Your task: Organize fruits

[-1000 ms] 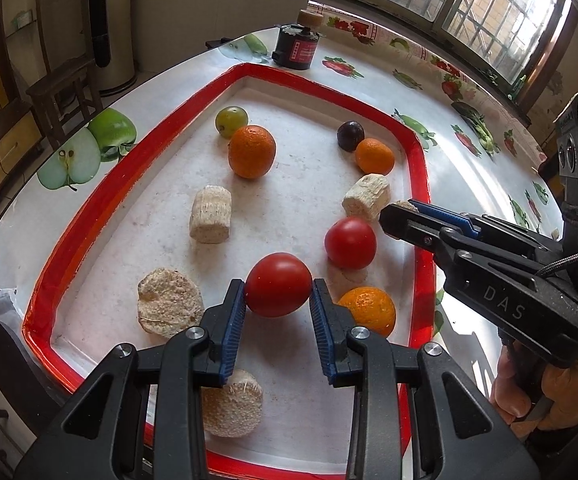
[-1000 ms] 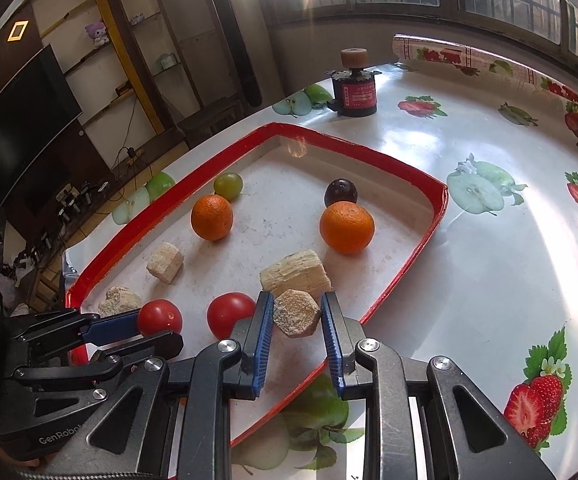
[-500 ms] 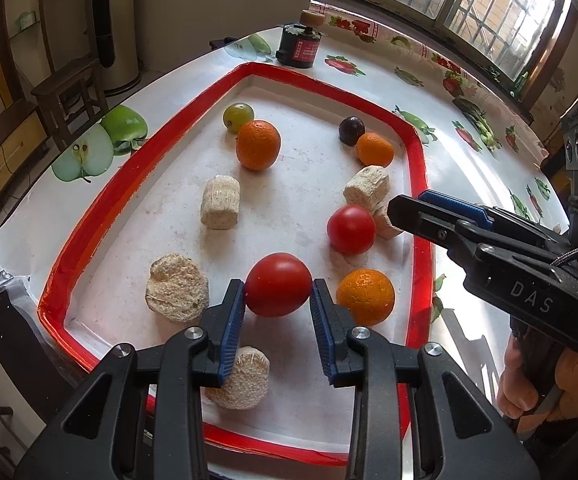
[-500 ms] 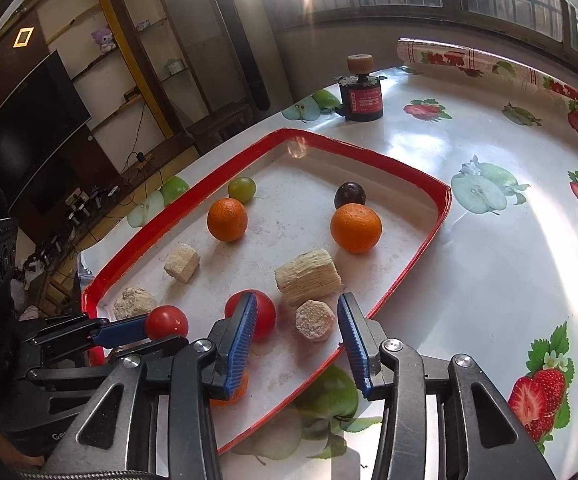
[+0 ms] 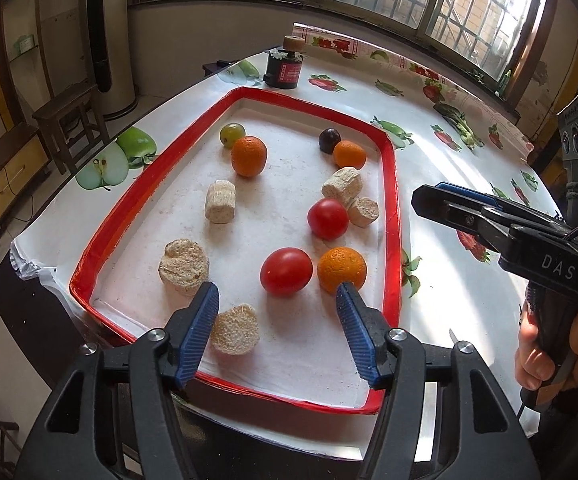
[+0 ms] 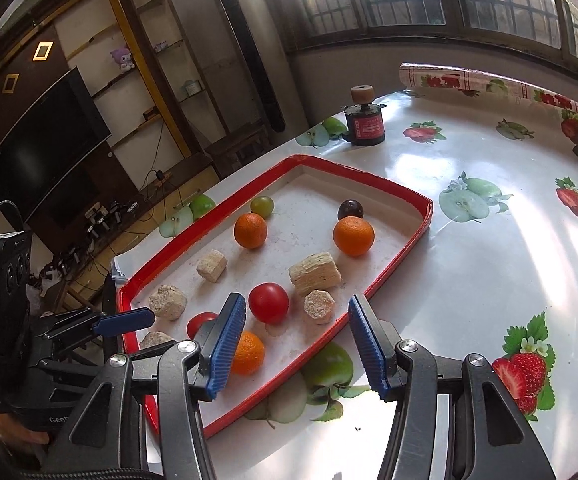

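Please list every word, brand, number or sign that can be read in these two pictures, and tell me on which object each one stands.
"DAS": on the black body of the right gripper, seen in the left wrist view.
"Gen": start of a cut-off word on the body of the left gripper, seen in the right wrist view.
Red label on the small black jar: it carries print, too small and blurred to read.
Nothing else is readable.

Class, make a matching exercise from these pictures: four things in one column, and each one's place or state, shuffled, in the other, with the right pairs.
Things:
1. green grape
2. dark jar
3. left gripper
4. purple grape

Places or states:
A. open, holding nothing
B. outside the tray, at its far end
C. beside an orange, by the tray's left rim
D. beside an orange, by the tray's right rim

Pairs: 1-C, 2-B, 3-A, 4-D
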`<control>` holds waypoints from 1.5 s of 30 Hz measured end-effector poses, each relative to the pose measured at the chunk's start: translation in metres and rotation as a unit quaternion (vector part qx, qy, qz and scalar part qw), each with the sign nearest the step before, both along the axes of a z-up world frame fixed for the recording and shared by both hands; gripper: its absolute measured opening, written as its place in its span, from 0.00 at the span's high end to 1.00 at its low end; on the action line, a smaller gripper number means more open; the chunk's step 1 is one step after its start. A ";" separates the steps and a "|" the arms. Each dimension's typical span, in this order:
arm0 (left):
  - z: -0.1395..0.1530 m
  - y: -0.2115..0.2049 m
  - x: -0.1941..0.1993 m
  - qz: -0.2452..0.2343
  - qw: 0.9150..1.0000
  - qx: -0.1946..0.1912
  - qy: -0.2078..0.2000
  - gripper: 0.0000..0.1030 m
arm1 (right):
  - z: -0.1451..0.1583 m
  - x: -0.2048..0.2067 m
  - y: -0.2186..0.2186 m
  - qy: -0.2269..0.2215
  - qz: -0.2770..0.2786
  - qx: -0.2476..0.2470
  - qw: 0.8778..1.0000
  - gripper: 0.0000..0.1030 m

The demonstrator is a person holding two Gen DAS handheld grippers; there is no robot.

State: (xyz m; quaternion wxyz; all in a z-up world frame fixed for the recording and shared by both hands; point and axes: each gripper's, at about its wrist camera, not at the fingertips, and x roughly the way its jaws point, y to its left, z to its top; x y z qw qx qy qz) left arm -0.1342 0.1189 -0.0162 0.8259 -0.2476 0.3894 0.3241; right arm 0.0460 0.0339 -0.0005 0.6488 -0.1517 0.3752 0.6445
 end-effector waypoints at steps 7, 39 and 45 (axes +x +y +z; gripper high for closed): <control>0.004 -0.016 -0.009 -0.013 1.000 0.010 -0.001 0.42 | 0.013 -0.001 -0.022 -0.022 0.018 0.013 1.000 0.41; 0.050 -0.083 -0.071 0.000 0.991 0.131 -0.016 0.22 | 0.035 -0.079 -0.100 -0.177 0.261 0.052 0.948 0.17; 0.060 -0.091 -0.079 0.005 0.988 0.148 -0.032 0.22 | 0.039 -0.080 -0.108 -0.176 0.255 0.071 0.948 0.17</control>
